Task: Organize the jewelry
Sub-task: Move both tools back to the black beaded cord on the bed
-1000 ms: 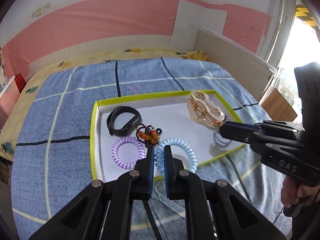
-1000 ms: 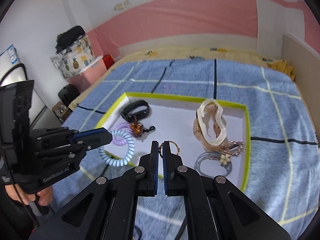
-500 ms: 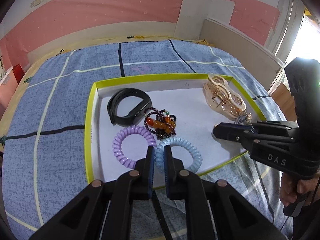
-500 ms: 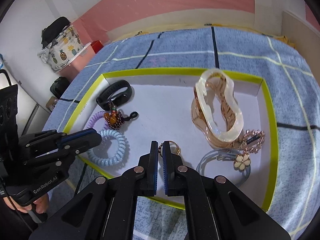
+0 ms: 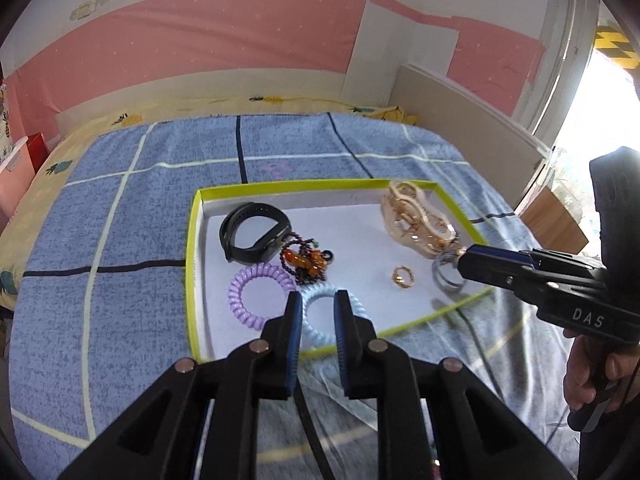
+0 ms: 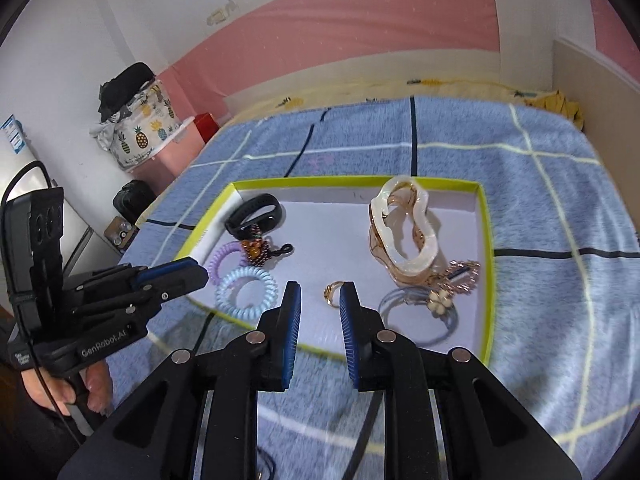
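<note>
A white tray with a lime rim (image 5: 192,280) (image 6: 486,264) lies on the blue bed cover. In it are a black band (image 5: 254,236) (image 6: 256,216), a beaded bracelet (image 5: 306,262), a purple coil tie (image 5: 258,294), a pale blue coil tie (image 5: 320,312) (image 6: 246,294), a gold ring (image 5: 403,277) (image 6: 334,292), a cream hair claw (image 5: 416,220) (image 6: 402,232) and a grey hoop with a flower charm (image 6: 436,304). My left gripper (image 5: 316,304) is open and empty over the blue tie. My right gripper (image 6: 320,296) is open and empty, just before the ring.
The bed cover (image 5: 120,240) is blue with a pale grid. A beige board (image 5: 472,120) stands along the bed's right side. A pineapple-print bag (image 6: 140,128) and a pink box sit off the bed's left side.
Both grippers have opened from shut and drawn back toward the tray's near edge. The gold ring now lies free on the tray floor.
</note>
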The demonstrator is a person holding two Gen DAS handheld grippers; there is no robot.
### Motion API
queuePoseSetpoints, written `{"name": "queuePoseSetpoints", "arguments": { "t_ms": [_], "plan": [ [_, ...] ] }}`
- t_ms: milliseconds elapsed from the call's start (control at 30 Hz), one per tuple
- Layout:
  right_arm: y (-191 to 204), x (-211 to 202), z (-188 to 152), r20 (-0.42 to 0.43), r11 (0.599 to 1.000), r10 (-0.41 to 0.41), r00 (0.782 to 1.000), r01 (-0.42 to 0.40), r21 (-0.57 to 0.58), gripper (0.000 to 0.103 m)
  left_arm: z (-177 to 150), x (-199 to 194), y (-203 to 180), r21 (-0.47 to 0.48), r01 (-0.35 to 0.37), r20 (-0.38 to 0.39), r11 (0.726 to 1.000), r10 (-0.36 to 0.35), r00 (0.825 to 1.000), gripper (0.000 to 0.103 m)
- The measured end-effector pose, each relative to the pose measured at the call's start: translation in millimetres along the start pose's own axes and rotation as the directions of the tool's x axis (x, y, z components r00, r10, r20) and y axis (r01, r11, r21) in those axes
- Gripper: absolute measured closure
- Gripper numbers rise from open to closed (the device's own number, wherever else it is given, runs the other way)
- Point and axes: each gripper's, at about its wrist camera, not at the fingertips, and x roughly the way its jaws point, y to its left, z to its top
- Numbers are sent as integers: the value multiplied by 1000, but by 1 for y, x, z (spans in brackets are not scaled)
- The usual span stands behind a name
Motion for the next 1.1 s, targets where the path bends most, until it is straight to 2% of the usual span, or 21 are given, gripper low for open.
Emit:
{"name": "queuePoseSetpoints", "arguments": {
  "t_ms": [433,567,667,800,1100],
  "plan": [
    [20,-68,-67,57,998,-6,998,9,-57,83,-53,-53,-27,48,50,15,998,-51,999,86],
    [20,-74,-86,41,998,-2,999,4,-59,83,-68,-62,-33,49,72,13,996,-73,997,86],
    [20,-78,-99,36,999,5,999,-3,-52,83,-78,-65,-39,56,87,5,995,-87,996,80],
    [26,-79,-109,31,997,-1,1000,3,-72,83,-88,-65,-46,71,99,-11,993,-98,995,79],
    [43,-68,-114,-5,989,9,1000,-10,-146,83,-95,-72,-34,37,89,4,995,-90,996,79]
  ]
}}
